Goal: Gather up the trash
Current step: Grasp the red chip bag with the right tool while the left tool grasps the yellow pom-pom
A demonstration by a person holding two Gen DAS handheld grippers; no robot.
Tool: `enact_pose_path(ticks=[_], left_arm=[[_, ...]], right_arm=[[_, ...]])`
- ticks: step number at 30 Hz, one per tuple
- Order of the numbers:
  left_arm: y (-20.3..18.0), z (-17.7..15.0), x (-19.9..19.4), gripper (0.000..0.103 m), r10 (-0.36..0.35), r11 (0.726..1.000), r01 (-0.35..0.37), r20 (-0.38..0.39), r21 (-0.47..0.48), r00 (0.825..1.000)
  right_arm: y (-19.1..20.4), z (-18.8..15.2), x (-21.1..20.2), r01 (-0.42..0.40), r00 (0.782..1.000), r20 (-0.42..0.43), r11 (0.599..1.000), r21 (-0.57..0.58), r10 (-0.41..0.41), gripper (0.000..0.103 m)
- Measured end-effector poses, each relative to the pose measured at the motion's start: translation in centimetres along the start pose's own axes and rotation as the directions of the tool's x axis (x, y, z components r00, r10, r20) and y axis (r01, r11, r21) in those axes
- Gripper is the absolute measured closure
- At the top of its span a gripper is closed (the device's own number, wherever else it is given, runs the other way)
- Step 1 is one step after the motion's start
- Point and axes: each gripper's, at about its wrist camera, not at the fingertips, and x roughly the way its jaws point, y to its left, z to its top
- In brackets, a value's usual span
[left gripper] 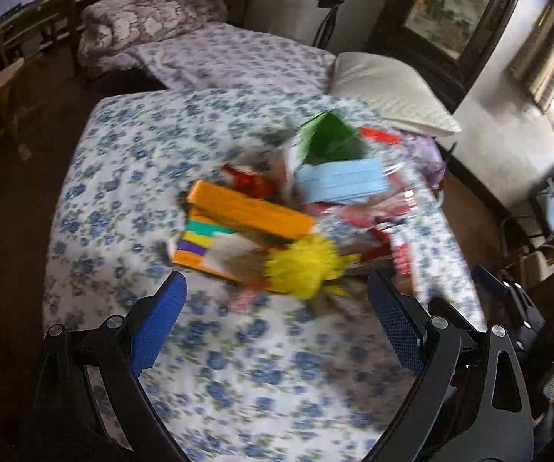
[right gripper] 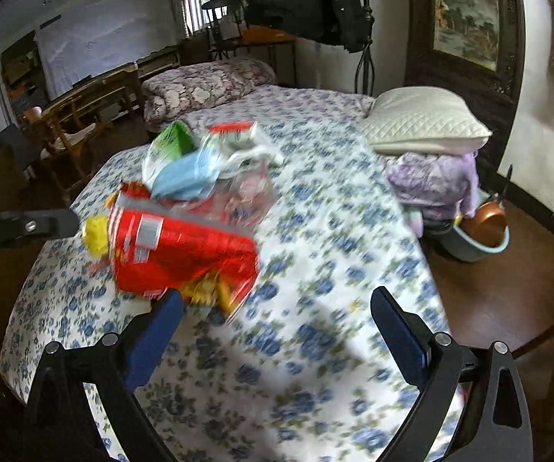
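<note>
Both grippers, left gripper (left gripper: 277,296) and right gripper (right gripper: 277,308), are hovering with jaws spread wide, holding nothing, above the trash pile (left gripper: 288,208) lying on the flowered bedspread (left gripper: 130,146). Starting with the red snack bag (right gripper: 176,246), nearest the right gripper, seems sensible. No bin is showing; a basin (right gripper: 481,250) beside the bed is holding a copper pan (right gripper: 484,219).

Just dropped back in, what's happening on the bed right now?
A person holds a hand-held gripper in each hand over a floral bed sheet with a pile of trash in the middle. Both the left hand-held gripper and the right hand-held gripper are open and empty. The pile includes an orange box, a yellow crumpled piece, a blue face mask and a red snack bag. Nothing is picked up yet.
</note>
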Motion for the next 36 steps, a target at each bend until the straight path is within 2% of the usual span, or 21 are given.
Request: enact_pose_path(ticks=[2, 6, 11, 13, 14, 15, 17, 19, 22, 25, 28, 32, 36], left_arm=[[0.0, -0.4, 0.9, 0.012, 0.016, 1.0, -0.016, -0.015, 0.023, 1.0], [-0.5, -0.8, 2.6, 0.013, 0.062, 0.996, -0.06, -0.033, 0.059, 0.998], [-0.9, -0.2, 3.8, 0.016, 0.055, 0.998, -0.053, -0.038, 0.038, 0.998], [-1.3, -0.1, 4.2, 0.023, 0.052, 0.998, -0.05, -0.033, 0.046, 0.998], [-1.5, 0.0, 4.5, 0.036, 0.046, 0.998, -0.045, -0.032, 0.05, 0.998], [-1.8, 0.0, 4.8, 0.055, 0.03, 0.998, -0.027, -0.039, 0.055, 0.999], [-2.0, 0.0, 5.1, 0.076, 0.002, 0.998, 0.001, -0.054, 0.058, 0.999], [-2.0, -0.1, 4.6, 0.077, 0.002, 0.999, 0.0, -0.044, 0.05, 0.999], [-1.6, -0.1, 2.4, 0.077, -0.047, 0.998, 0.047, -0.005, 0.04, 0.999], [-0.7, 0.0, 0.1, 0.077, -0.082, 0.997, 0.082, 0.04, 0.007, 0.996], [0.3, 0.2, -1.2, 0.076, -0.101, 0.994, 0.103, 0.066, -0.035, 0.993], [1.6, 0.6, -1.3, 0.076, -0.093, 0.993, 0.098, 0.063, -0.07, 0.994], [2.1, 0.5, -0.8, 0.076, -0.09, 0.992, 0.093, 0.04, -0.083, 0.995]], right_arm=[[0.1, -0.7, 0.2, -0.01, 1.0, -0.019, 1.0, -0.007, 0.01, 0.007], [0.2, -0.8, -0.1, -0.007, 1.0, 0.001, 1.0, -0.026, 0.007, 0.007], [-0.5, -0.7, 0.1, -0.02, 1.0, -0.009, 1.0, 0.002, 0.02, 0.007], [-0.7, -0.7, 0.0, -0.018, 1.0, -0.005, 1.0, 0.005, 0.018, 0.007], [-0.7, -0.7, 0.0, -0.017, 1.0, -0.003, 1.0, 0.005, 0.017, 0.007], [-0.7, -0.7, 0.0, -0.014, 1.0, -0.001, 1.0, 0.006, 0.014, 0.007], [-0.6, -0.8, 0.0, -0.013, 1.0, 0.002, 1.0, 0.007, 0.013, 0.007], [-0.5, -0.7, 0.0, -0.013, 1.0, 0.004, 1.0, 0.008, 0.013, 0.007], [-0.1, -0.5, 0.3, -0.024, 1.0, 0.001, 1.0, 0.005, 0.024, 0.007], [0.6, 0.1, 0.8, -0.067, 0.998, -0.016, 0.998, 0.003, 0.067, 0.007], [2.4, 0.9, 1.5, -0.102, 0.994, -0.033, 0.994, -0.047, 0.1, 0.007], [4.4, 1.9, 2.7, -0.088, 0.996, -0.039, 0.988, -0.125, 0.084, 0.006], [5.5, 2.7, 4.9, -0.102, 0.992, -0.088, 0.978, -0.182, 0.087, 0.006]])
